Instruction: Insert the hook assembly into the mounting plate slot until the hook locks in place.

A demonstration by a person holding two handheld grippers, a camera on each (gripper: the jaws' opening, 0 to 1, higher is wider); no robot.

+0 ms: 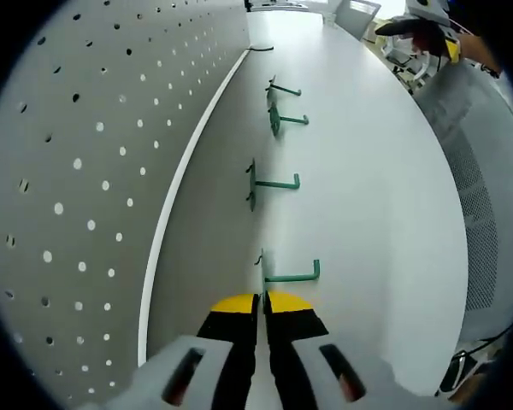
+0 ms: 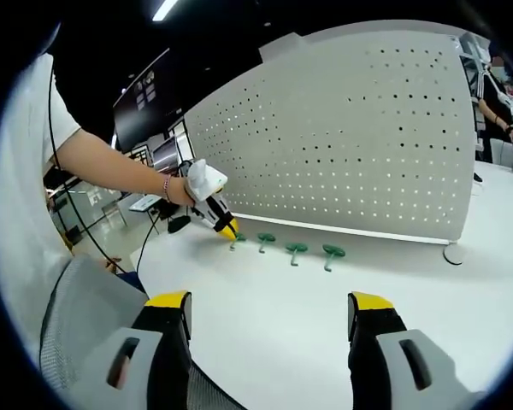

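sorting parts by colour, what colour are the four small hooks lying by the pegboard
Green hooks, clearest in the left gripper view.

A white table (image 2: 393, 290) carries the work, with a white perforated panel (image 2: 342, 137) standing upright along its far side. Four green hooks (image 2: 296, 250) stand in a row on the tabletop just in front of the panel, each resting on its flat base plate. In the left gripper view the same row (image 1: 274, 184) runs away along the panel's foot, their bent arms pointing out over the table.

Left gripper (image 1: 262, 301) jaws closed, arm outstretched, right gripper (image 2: 269, 309) jaws spread wide
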